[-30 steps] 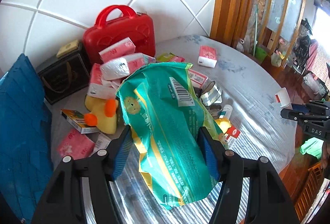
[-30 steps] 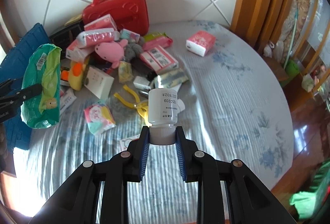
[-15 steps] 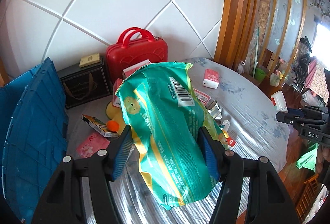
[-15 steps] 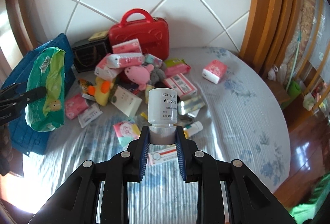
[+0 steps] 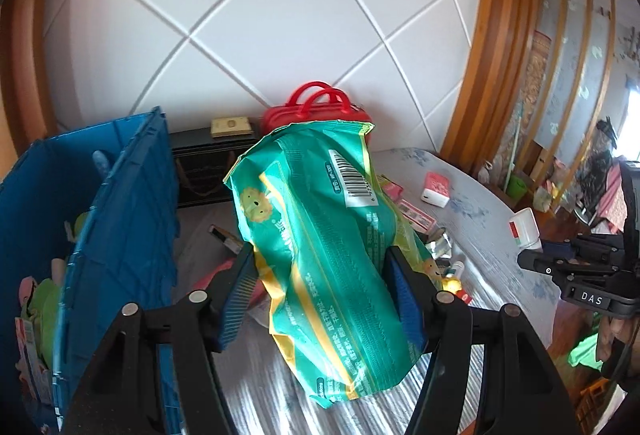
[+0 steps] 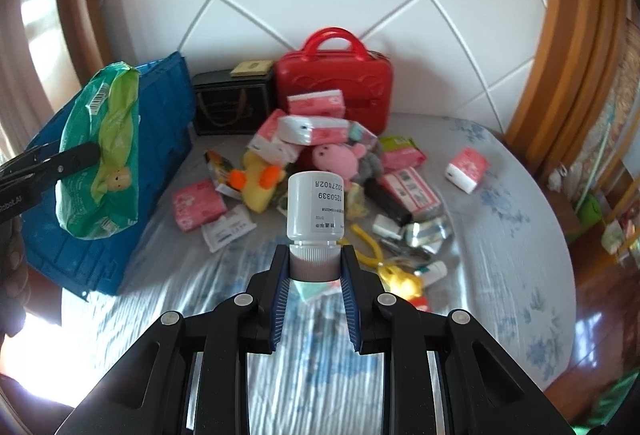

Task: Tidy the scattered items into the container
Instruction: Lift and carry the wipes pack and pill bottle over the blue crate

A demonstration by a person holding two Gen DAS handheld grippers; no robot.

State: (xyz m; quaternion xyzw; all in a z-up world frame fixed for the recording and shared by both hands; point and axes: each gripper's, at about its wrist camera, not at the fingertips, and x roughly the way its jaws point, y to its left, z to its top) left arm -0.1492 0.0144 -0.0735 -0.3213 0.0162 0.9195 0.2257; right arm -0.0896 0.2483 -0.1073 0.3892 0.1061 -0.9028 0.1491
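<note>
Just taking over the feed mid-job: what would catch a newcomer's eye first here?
The big green packet, clamped in the left gripper beside the blue crate, fills the left wrist view. In the right wrist view, a white bottle stands held by its cap in the right gripper. Behind it, pink tissue packs and plush toys pile before a red case.

Bright daylight glares off the bedcover (image 6: 328, 387) (lower left blown out); fisheye edges bend, corners dark.
</note>
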